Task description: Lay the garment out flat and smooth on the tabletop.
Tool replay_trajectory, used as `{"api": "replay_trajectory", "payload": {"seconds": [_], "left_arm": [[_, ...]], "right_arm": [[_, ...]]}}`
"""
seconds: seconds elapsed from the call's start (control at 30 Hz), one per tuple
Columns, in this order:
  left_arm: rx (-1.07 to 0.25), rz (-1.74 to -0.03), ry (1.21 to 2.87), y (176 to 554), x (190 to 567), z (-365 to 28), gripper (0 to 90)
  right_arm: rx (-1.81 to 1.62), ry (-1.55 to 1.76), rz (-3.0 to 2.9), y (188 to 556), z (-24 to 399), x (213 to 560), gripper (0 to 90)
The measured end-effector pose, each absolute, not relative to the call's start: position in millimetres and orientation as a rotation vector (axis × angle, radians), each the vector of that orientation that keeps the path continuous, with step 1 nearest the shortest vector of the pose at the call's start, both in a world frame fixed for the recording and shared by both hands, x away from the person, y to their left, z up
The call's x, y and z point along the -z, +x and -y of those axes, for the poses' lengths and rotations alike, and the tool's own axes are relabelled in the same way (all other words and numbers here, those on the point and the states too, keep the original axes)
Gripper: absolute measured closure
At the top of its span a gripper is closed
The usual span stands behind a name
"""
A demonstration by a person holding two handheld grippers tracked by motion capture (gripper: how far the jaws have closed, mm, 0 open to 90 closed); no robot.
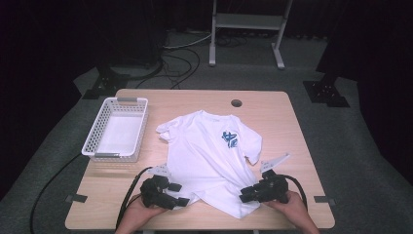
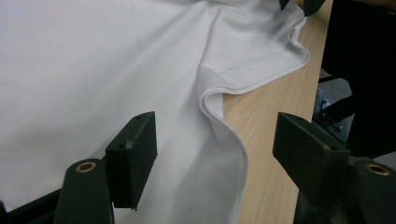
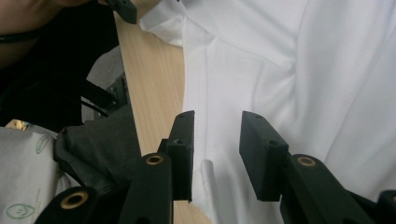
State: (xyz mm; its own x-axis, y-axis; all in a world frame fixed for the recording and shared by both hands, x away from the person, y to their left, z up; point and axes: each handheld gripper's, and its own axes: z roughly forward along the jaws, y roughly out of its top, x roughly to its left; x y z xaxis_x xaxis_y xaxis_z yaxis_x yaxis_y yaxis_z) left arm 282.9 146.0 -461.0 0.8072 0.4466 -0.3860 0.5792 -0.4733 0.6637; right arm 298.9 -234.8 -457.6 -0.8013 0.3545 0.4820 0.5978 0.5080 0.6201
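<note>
basket (image 1: 117,128): nothing inside | left gripper (image 1: 179,194) jaws apart over T-shirt (image 1: 209,151) hem | right gripper (image 1: 243,194) jaws apart

Blue print (image 1: 230,139) on white T-shirt (image 1: 204,156) too small to read, forearms cut off at bottom edge

We hold black tongs in each hand: the left tongs (image 1: 180,194) and the right tongs (image 1: 245,193). Each has two flat black blocks at the tips, on thick dark arms. Small round brass rings sit in those arms like little eyes. A black cable (image 1: 130,187) loops back from each one. A grey three-cornered plate (image 1: 274,161) sits on top. Our forearms are bare.
</note>
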Motion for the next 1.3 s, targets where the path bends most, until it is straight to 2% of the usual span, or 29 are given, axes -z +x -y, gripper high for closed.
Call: {"api": "replay_trajectory", "payload": {"seconds": [0.27,0.77,0.97,1.1,1.3], "left_arm": [[0.263,-0.734,2.189,276,470,-146,29.9],[0.293,-0.724,2.223,262,466,-157,29.8],[0.256,-0.717,2.2,267,457,-158,28.4],[0.209,-0.728,2.177,278,455,-154,26.2],[0.172,-0.775,2.136,300,462,-145,24.8]], "right_arm": [[1.024,-0.75,2.49,292,226,470,67.1],[0.945,-0.687,2.421,272,263,470,63.4],[1.031,-0.721,2.405,277,272,460,59.1],[1.075,-0.784,2.446,284,264,459,52.8],[1.167,-0.9,2.468,298,249,465,52.6]]}}
